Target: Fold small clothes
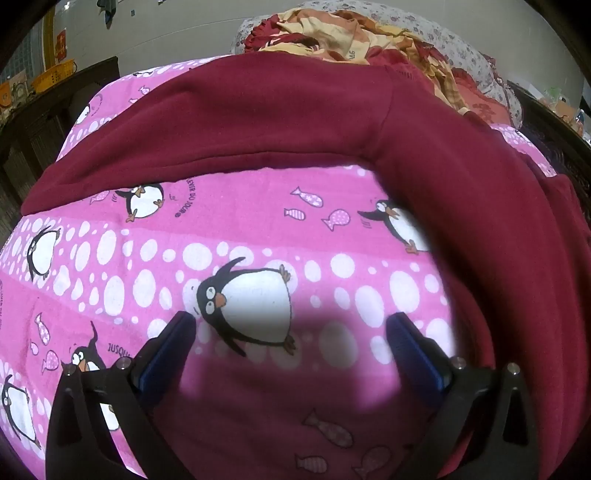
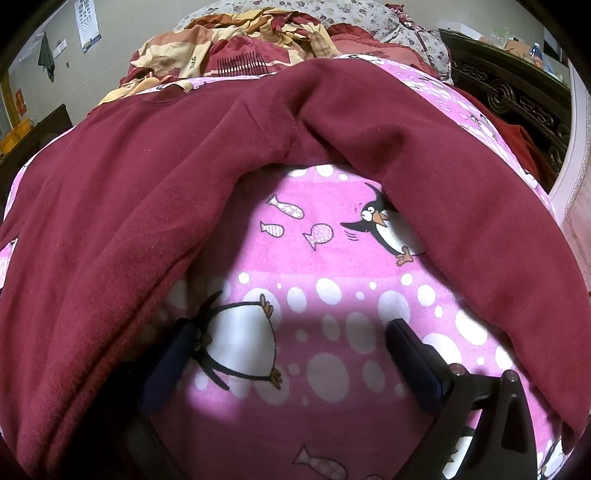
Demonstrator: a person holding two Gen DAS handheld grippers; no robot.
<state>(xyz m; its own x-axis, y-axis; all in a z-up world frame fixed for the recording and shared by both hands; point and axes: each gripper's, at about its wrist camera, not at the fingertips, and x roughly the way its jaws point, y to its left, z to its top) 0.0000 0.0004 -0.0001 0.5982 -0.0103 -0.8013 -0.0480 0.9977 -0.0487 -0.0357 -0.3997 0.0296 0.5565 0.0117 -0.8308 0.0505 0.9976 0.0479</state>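
Left wrist view: left gripper [image 1: 291, 325] spread wide, nothing btwn its blue pads [image 1: 173, 347], low over pink penguin sheet [image 1: 258, 229]. Maroon sweatshirt [image 1: 258, 122] lies across sheet ahead, one sleeve [image 1: 498, 236] curving down the right side. Right wrist view: right gripper [image 2: 295, 332] also wide apart, holding nothing; left finger partly tucked under sweatshirt [image 2: 110, 221] edge. Crumpled floral bedding [image 2: 258, 33] behind.

Black fingers [image 1: 173, 354], blue pads [image 1: 413, 350], silver screws [image 1: 512, 367]
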